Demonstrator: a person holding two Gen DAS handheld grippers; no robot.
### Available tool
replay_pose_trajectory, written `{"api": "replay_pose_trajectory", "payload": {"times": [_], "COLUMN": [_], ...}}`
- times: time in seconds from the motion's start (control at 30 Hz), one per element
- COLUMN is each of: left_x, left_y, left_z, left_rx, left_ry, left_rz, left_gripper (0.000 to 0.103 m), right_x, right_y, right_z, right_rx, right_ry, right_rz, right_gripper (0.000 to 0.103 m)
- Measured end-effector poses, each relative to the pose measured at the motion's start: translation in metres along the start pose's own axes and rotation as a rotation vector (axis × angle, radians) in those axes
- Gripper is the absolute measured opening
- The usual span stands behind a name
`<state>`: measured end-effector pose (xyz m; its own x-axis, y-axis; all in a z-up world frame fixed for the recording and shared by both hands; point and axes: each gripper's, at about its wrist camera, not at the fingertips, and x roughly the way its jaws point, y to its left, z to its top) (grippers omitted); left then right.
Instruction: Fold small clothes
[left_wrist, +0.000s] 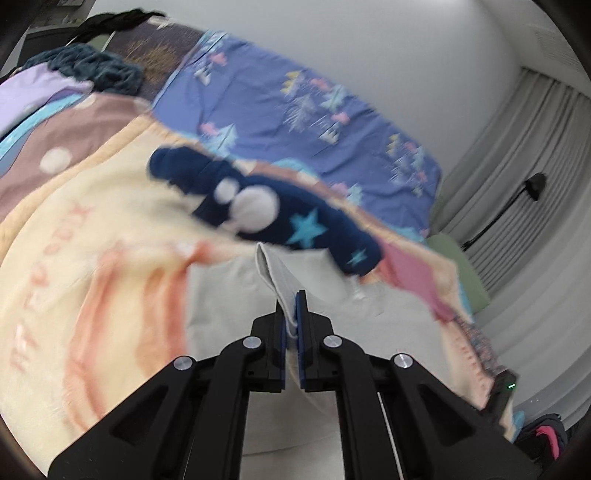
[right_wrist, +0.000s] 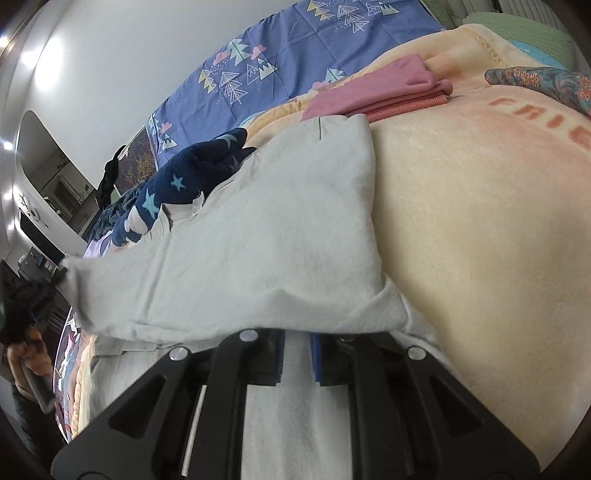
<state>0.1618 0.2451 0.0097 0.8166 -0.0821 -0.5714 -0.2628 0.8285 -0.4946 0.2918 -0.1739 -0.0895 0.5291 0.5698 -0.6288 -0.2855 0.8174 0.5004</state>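
Your grey garment (right_wrist: 236, 236) lies on the cream blanket (right_wrist: 480, 206), straight ahead of both tools, with one edge lifted. The left gripper (left_wrist: 291, 314) is clenched on a raised fold of that cloth, which stands up between its pads. The right gripper (right_wrist: 297, 343) has its jaws drawn close with grey cloth running between them; the garment's folded layer hides its tips, so you cannot be sure the pads bite. This looks like a fold in mid-carry: you hold two points of one side and are set to lay it across the body. Next, bring both tools over together, keep the edge taut, and line it up with the far edge before letting go.

Beyond the tips sits a navy star-patterned piece (left_wrist: 280, 210), and to the right of it a pink folded stack (right_wrist: 384, 96). The blanket carries orange lettering (right_wrist: 543, 118), of which only "FRIE" shows; the left view's lettering is too blurred to read.
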Motion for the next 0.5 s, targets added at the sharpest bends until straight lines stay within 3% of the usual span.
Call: {"api": "replay_pose_trajectory", "payload": {"times": [0.1, 0.17, 0.27, 0.37, 0.5], "left_x": [0.01, 0.009, 0.003, 0.005, 0.024], "left_y": [0.028, 0.043, 0.049, 0.032, -0.006], "left_z": [-0.012, -0.018, -0.022, -0.028, -0.035], "left_rx": [-0.037, -0.076, -0.102, -0.024, 0.129], "left_ry": [0.019, 0.009, 0.001, 0.02, 0.045], "left_rz": [0.067, 0.092, 0.04, -0.002, 0.049], "left_gripper": [0.018, 0.021, 0.021, 0.024, 0.035], "right_x": [0.001, 0.001, 0.001, 0.001, 0.001], "right_y": [0.001, 0.002, 0.002, 0.003, 0.003], "right_z": [0.0, 0.0, 0.0, 0.0, -0.002], "right_rx": [-0.003, -0.003, -0.003, -0.005, -0.009], "right_ry": [-0.001, -0.002, -0.001, -0.001, -0.002], "right_rz": [-0.004, -0.005, -0.005, -0.005, -0.009], "right_gripper": [0.012, 0.012, 0.012, 0.012, 0.013]}}
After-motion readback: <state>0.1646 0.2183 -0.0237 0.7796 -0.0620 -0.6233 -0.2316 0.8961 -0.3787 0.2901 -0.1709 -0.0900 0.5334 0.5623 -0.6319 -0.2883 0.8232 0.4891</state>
